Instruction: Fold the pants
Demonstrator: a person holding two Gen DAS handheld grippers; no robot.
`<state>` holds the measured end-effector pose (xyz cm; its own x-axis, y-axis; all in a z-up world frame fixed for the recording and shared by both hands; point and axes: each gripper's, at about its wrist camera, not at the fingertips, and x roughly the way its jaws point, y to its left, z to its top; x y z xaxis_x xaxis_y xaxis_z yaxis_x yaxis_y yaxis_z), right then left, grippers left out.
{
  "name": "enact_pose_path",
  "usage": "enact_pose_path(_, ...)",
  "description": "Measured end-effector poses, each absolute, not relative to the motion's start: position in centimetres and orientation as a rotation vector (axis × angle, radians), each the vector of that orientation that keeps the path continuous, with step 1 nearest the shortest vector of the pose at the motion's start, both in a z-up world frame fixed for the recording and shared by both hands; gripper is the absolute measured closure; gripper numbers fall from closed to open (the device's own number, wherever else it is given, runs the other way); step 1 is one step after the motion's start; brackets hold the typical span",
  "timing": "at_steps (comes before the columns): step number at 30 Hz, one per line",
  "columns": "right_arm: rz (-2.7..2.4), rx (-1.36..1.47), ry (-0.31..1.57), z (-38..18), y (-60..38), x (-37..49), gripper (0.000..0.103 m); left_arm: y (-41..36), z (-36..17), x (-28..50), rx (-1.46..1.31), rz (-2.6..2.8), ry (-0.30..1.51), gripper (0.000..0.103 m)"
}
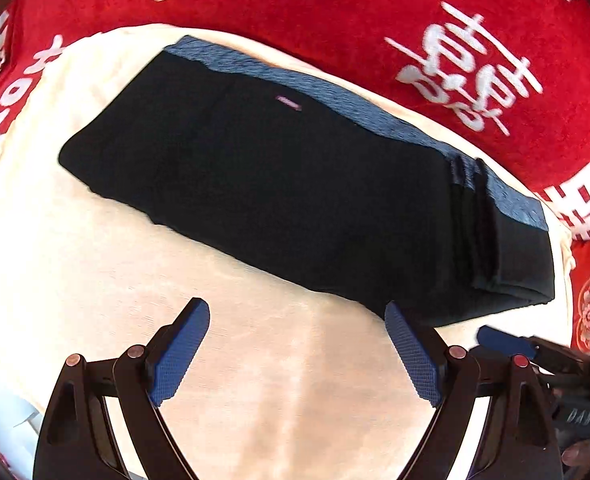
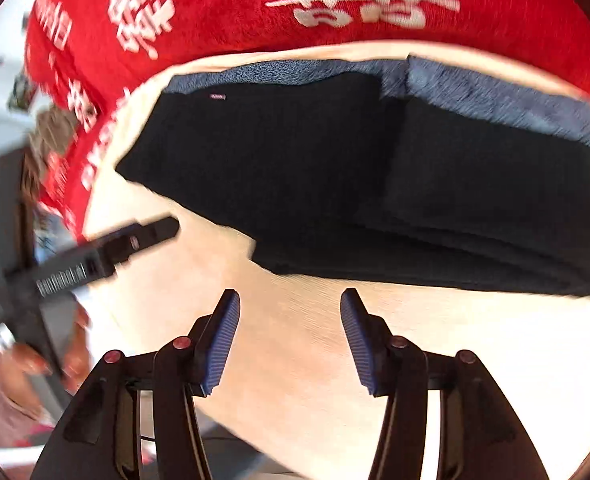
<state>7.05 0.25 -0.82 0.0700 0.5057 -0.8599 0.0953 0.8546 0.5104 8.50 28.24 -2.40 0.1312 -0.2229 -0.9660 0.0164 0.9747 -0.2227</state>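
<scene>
Black pants [image 1: 279, 184], folded into a long stack with a blue-grey band along the far edge, lie on a cream cloth [image 1: 255, 360] over a red blanket [image 1: 335, 20].
Both grippers hover just in front of the pants' near edge over bare cream cloth: the left gripper [image 1: 297, 320] gapes wide with nothing between its pads, and the right gripper [image 2: 291, 312] stands parted and holds nothing.

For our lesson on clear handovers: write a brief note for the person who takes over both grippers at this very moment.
Left hand-held gripper: open, nothing between its pads, above the cream cloth.
Right hand-held gripper: open, empty, also over the cloth.
Pants: dark, blue-grey waistband, lying folded into a long strip on the cloth, one end doubled over.
Done: pants look folded and released.
Left: possibly another fold or tidying; I cannot tell.
</scene>
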Motion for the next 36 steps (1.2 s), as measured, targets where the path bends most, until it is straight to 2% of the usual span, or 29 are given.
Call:
enact_pose_path(6, 0.208, 0.898, 1.476, -6.1, -0.1, 7.7, 0.047, 29.9, -3.8, 10.0, -0.198, -0.125, 1.424, 0.013)
enact_pose_path(12, 0.134, 1.080, 1.408, -6.8, -1.0, 6.1, 0.047, 31.1, -4.0, 10.6, -0.208, -0.101, 1.429, 0.013)
enact_pose_path(13, 0.133, 1.095, 1.403, -6.7, -1.0, 6.3, 0.053, 31.2, -4.0, 10.6, -0.218, -0.100, 1.429, 0.013)
enact_pose_path(14, 0.133, 1.092, 1.401, -6.6, -1.1, 6.6, 0.072, 31.2, -3.8, 10.7, -0.223, -0.097, 1.422, 0.013)
enact_pose_path(15, 0.126, 1.059, 1.412, -6.6, -0.9, 7.0, 0.086, 31.2, -3.8, 10.8, -0.223, -0.096, 1.415, 0.013)
enact_pose_path(20, 0.158, 0.832, 1.493, -6.7, 0.0, 6.9, 0.091, 30.5, -4.1, 11.3, -0.174, -0.086, 1.400, 0.013)
enact_pose_path(22, 0.171, 0.772, 1.510, -6.0, 0.5, 6.7, 0.091, 30.5, -4.4, 11.4, -0.168, -0.073, 1.409, 0.013)
enact_pose_path(25, 0.231, 0.636, 1.530, -3.7, 1.8, 7.1, 0.083, 30.4, -4.4, 11.3, -0.169, -0.051, 1.407, 0.013)
enact_pose_path(27, 0.237, 0.517, 1.504, -1.5, 1.8, 7.6, 0.055, 30.2, -4.5, 11.4, -0.159, -0.043, 1.414, 0.013)
enact_pose_path(28, 0.226, 0.472, 1.475, -0.4, 1.5, 8.1, 0.053, 30.0, -4.7, 11.5, -0.157, -0.043, 1.416, 0.013)
enact_pose_path(32, 0.158, 0.372, 1.390, 2.0, -1.0, 11.7, 0.053, 29.9, -4.7, 12.0, -0.174, -0.054, 1.414, 0.013)
enact_pose_path(36, 0.122, 0.394, 1.398, 0.3, -2.3, 14.4, 0.053, 30.6, -4.8, 12.4, -0.206, -0.051, 1.400, 0.013)
